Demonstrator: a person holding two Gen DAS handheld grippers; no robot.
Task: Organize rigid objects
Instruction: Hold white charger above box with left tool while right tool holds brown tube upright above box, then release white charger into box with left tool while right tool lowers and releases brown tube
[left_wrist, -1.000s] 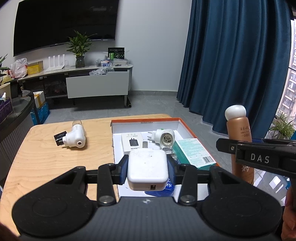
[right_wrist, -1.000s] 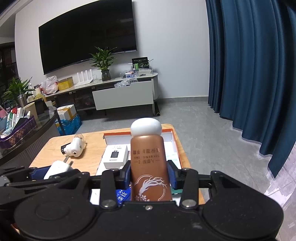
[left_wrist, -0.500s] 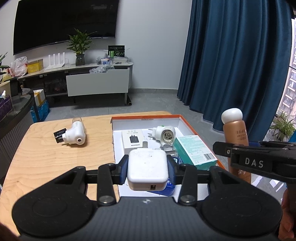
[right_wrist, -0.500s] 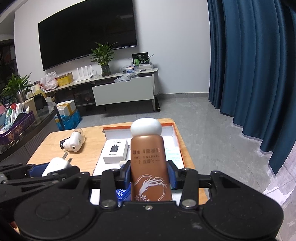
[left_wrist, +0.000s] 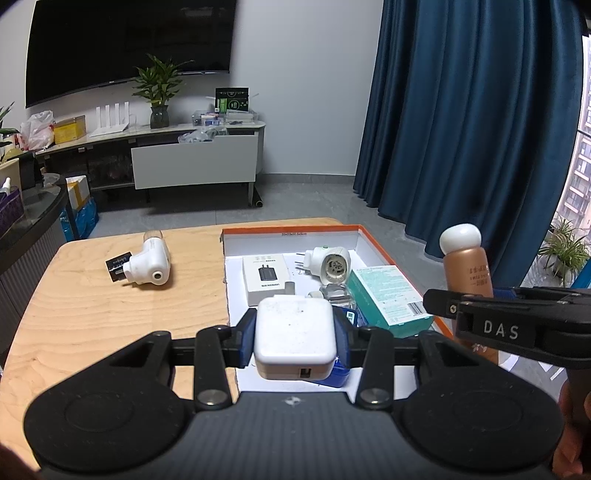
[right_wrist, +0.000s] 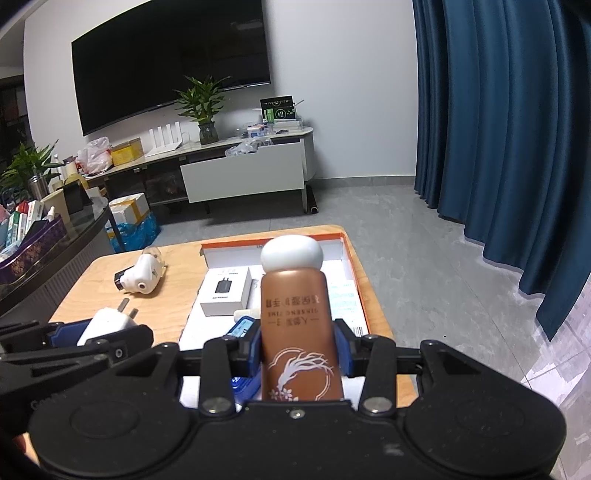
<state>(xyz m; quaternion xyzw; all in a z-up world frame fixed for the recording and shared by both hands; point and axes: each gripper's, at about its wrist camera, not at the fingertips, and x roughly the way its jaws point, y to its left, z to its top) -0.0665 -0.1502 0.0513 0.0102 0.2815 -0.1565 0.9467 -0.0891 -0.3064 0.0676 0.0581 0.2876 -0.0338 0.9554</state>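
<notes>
My left gripper (left_wrist: 295, 338) is shut on a white power adapter (left_wrist: 295, 334), held above the near end of the orange-rimmed box (left_wrist: 291, 230). My right gripper (right_wrist: 298, 352) is shut on a brown bottle with a white cap (right_wrist: 295, 314), upright, over the box's near right side. The bottle (left_wrist: 466, 266) also shows at the right of the left wrist view, and the adapter (right_wrist: 107, 323) at the left of the right wrist view. Inside the box lie a white charger carton (left_wrist: 266, 277), a white plug-in device (left_wrist: 330, 260) and a teal carton (left_wrist: 388, 295).
A white plug-in device with a clear tip (left_wrist: 149, 260) lies on the wooden table (left_wrist: 92, 314) left of the box, beside a small black card. Beyond the table are grey floor, a TV cabinet (left_wrist: 192, 162) and blue curtains (left_wrist: 472, 129).
The right gripper with the bottle has sunk slightly and drawn a little nearer the box in the left wrist view. The left gripper has kept still.
</notes>
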